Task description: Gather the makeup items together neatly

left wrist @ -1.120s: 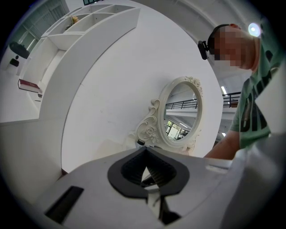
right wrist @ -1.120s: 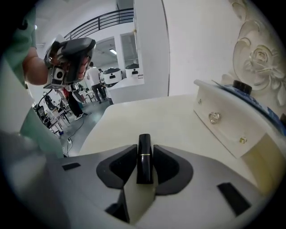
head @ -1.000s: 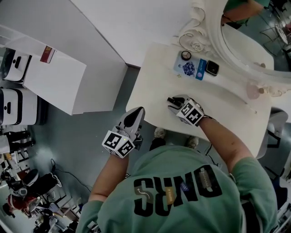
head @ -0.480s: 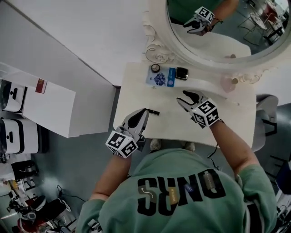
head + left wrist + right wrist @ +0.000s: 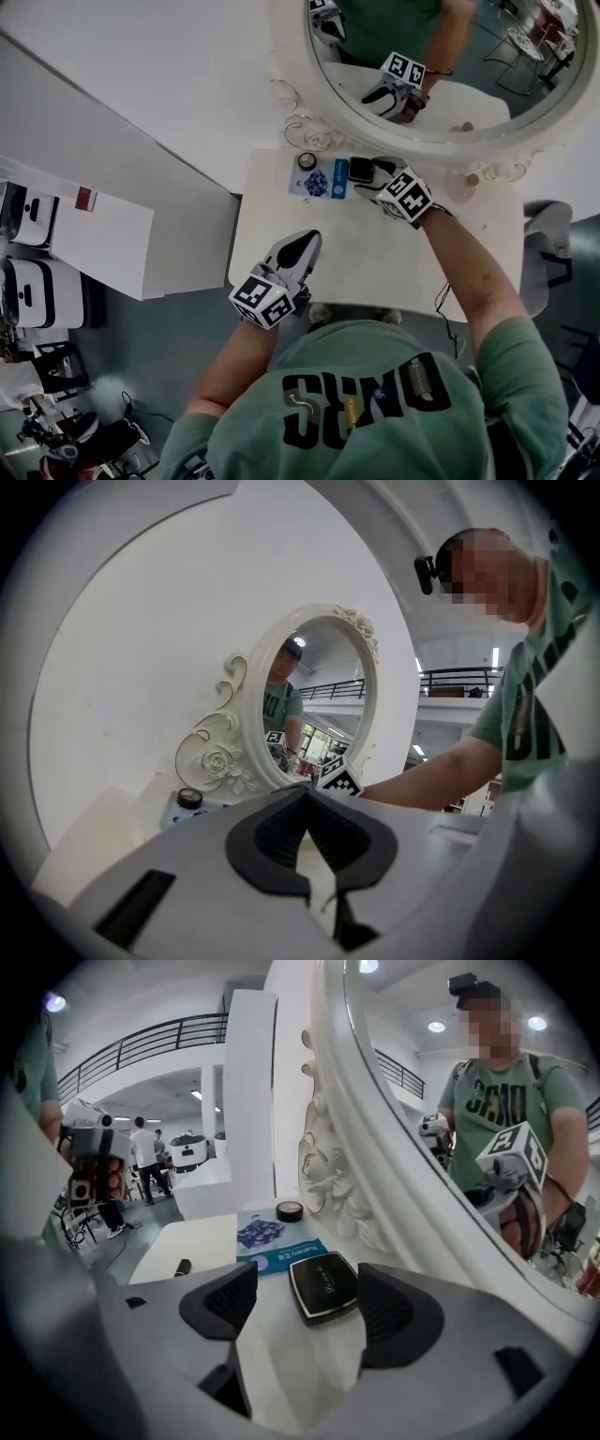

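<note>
The right gripper (image 5: pixel 368 187), fingers (image 5: pixel 221 1301) opening astride the untouched black compact (image 5: pixel 323 1286), should centre before pinching; the left gripper (image 5: pixel 306 241) is pressed together.

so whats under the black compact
The black compact lies flat on the white table, one edge touching or just overlapping the blue packet. Anything directly beneath it is covered by the compact itself.
</note>
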`<state>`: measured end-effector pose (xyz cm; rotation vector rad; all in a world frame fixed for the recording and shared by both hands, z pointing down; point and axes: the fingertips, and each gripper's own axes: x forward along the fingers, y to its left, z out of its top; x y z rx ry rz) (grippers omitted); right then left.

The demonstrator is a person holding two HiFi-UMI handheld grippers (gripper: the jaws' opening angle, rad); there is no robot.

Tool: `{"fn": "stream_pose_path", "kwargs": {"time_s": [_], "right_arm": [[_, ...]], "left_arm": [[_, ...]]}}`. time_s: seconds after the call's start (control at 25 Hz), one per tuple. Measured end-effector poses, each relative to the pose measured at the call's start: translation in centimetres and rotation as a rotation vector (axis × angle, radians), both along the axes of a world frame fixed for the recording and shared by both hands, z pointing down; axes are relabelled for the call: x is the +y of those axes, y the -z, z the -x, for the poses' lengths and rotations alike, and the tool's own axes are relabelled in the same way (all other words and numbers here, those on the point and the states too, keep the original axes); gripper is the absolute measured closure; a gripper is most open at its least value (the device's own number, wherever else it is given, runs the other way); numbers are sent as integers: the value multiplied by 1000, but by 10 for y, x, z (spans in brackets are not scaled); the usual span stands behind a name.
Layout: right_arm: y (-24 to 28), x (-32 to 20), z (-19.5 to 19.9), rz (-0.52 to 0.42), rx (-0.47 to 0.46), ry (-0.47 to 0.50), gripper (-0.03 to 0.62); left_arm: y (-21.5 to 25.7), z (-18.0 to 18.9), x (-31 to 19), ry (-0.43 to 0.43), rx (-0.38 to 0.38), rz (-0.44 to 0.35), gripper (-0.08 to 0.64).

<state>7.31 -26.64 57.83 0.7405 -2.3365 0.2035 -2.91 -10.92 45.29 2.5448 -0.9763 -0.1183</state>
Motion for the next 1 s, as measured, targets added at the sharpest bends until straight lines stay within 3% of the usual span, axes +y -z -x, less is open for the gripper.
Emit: {"fn": "stream_pose_path", "kwargs": {"time_s": [0.28, 0.44, 1.0], "right_arm": [[-27, -24, 9, 18, 40, 21, 248], [-33, -28, 12, -49, 79, 52, 251], [-31, -12, 10, -77, 222, 117, 343]], "left_arm": [[-15, 26, 2, 28, -9, 40, 560], [-20, 36, 4, 36, -4, 59, 560], [-23, 39, 18, 28, 3, 63, 560]]}}
